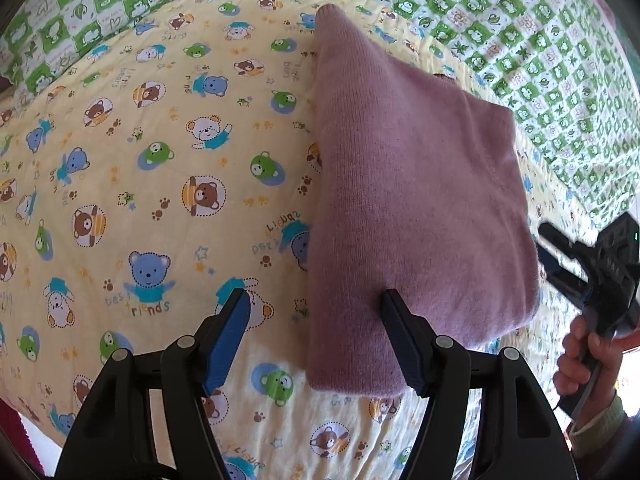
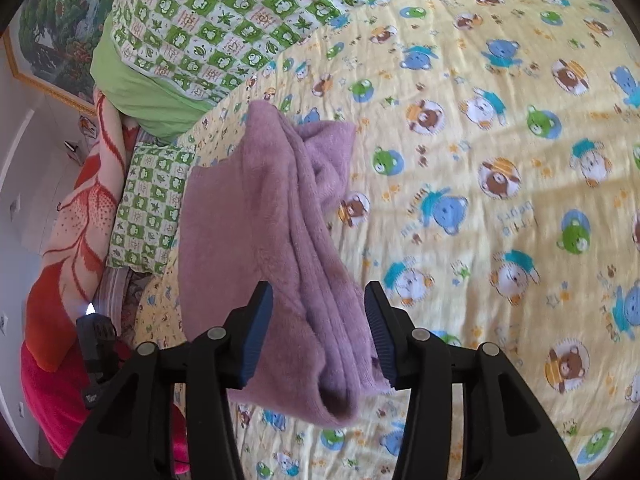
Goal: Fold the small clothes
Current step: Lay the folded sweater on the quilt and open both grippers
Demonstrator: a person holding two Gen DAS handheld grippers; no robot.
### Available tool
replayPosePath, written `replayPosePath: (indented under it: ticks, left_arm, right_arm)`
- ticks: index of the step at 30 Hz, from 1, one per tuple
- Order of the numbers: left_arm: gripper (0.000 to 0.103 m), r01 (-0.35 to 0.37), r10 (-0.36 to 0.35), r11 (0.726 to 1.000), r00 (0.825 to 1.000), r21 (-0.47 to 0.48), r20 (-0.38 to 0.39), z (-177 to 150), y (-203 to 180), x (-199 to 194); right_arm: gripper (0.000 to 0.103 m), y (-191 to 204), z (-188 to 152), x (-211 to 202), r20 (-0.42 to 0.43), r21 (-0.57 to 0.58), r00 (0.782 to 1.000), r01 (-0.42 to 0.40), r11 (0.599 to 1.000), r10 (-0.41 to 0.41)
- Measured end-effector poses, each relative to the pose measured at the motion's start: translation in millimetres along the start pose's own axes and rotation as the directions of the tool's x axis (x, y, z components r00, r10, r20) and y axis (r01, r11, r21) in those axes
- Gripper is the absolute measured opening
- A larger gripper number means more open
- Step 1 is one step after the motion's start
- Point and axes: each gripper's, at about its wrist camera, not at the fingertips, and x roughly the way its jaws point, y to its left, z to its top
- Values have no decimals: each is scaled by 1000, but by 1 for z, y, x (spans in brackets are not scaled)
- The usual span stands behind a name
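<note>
A: Where's the purple garment [image 1: 408, 184]?
B: Folded, flat on the yellow bear sheet [image 1: 152, 160].
A: Left gripper [image 1: 316, 312]?
B: Fingers apart, straddling its near edge, not pinching.
A: Right gripper [image 2: 320, 312]?
B: Apart too, cloth between, unclamped.

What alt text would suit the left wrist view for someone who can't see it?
A folded purple garment lies on a yellow bear-print sheet, with the open left gripper over its near edge. At right, a hand holds the right gripper.
</note>
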Motion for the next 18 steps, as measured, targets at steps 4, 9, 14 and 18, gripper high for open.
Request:
replayPosePath:
  ticks: [4,9,14,18]
  left_arm:
    - [68,-3,3,1000,1000,-12,-5,-2,0,2]
    - [71,-7,6,999,1000,-49,-19,1,1,13]
    - [74,14,-16,996,1000,-86,-16,8,2,17]
    - [80,3,-4,997,1000,-80,-16,10,-1,23]
  right_arm:
    - [53,19,24,19,16,-42,1000,4,999,-3]
    - [55,32,62,54,21,-83,999,34,996,-33]
    - [22,42,89,78,0,-143,997,76,987,-77]
    - [20,44,94,76,49,-175,993,115,978,-108]
